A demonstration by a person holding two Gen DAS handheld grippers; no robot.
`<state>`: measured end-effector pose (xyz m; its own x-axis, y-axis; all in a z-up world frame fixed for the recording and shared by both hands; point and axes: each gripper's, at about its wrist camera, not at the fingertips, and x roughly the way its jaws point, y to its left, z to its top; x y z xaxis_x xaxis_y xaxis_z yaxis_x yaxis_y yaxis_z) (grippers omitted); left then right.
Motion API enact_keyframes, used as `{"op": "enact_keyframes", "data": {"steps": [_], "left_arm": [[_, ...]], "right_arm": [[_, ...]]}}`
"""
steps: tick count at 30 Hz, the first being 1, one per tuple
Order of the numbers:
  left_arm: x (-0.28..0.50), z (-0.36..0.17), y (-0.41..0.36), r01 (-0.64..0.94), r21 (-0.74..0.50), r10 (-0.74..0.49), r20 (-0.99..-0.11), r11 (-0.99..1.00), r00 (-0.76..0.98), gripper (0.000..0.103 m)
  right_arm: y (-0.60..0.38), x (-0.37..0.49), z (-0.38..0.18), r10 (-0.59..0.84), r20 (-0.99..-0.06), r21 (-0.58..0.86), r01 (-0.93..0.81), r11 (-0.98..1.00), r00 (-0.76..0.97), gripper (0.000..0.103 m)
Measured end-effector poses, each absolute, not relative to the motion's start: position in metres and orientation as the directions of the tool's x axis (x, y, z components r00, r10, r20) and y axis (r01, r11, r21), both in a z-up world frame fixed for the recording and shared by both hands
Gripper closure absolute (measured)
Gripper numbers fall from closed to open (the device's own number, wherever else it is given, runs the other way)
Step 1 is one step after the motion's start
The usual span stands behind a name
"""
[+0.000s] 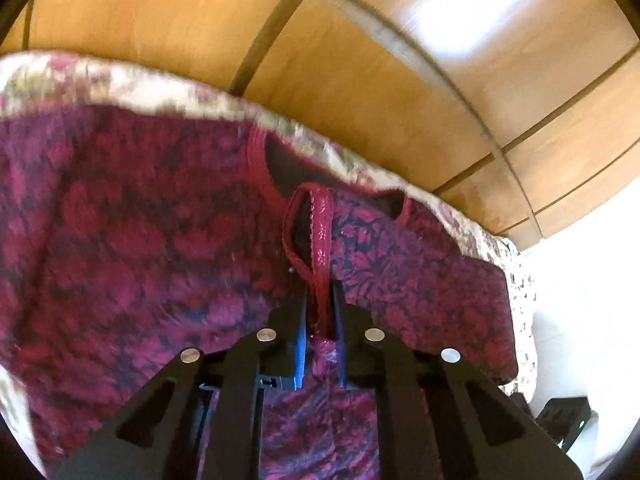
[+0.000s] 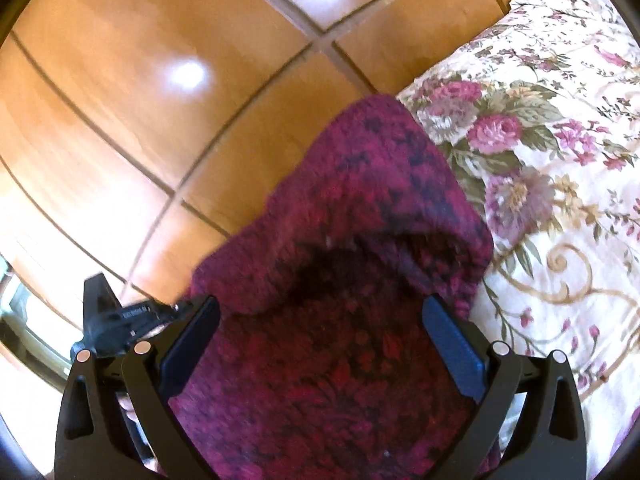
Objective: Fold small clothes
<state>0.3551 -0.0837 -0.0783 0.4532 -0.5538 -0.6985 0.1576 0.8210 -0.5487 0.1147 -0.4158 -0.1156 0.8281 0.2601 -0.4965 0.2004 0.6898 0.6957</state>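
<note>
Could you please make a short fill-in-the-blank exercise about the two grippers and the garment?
1. The left gripper is ___ on the garment's lace strap.
2. The right gripper's jaws stand ___, with the maroon garment between them.
3. The garment lies on a ___ bedspread.
4. Behind the bed stand ___ cabinet doors.

Missing words: shut; open; floral; wooden

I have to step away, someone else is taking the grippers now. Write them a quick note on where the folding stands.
Left gripper: shut on the lace strap of the maroon floral garment.
Right gripper: jaws wide open, a fold of the same garment lies between them, not pinched.
The garment lies on the floral bedspread at the bed's edge, beside the wooden panels.
Done: strap picked up. No finished fold is visible.
Left: probably close the right gripper on the cloth, then lay the folds.
</note>
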Motion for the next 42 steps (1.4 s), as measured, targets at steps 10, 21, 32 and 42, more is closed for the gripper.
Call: {"op": "enact_keyframes", "data": {"steps": [10,21,32,42], "left_arm": [[0.33,-0.057,-0.018,0.109,-0.525,-0.49,-0.673,0.844,0.554,0.093],[0.312,-0.084,-0.008,0.074,-0.462,-0.428,-0.734,0.884,0.528,0.093],[0.308,-0.078,-0.003,0.075,-0.442,-0.408,-0.731,0.894,0.548,0.093],[0.32,-0.106,-0.019,0.064,-0.34,-0.317,-0.772,0.938,0.551,0.092]], "right_arm": [[-0.415,0.133,-0.126,0.257,-0.526,0.688,0.227,0.69,0.811,0.002],[-0.409,0.116,-0.116,0.294,-0.599,0.641,0.226,0.734,0.745,0.002],[-0.377,0.145,-0.067,0.255,-0.609,0.479,0.091,0.873,0.751,0.002],[-0.374,0.201,-0.133,0.07,-0.746,0.264,0.197,0.944,0.662,0.002]]}}
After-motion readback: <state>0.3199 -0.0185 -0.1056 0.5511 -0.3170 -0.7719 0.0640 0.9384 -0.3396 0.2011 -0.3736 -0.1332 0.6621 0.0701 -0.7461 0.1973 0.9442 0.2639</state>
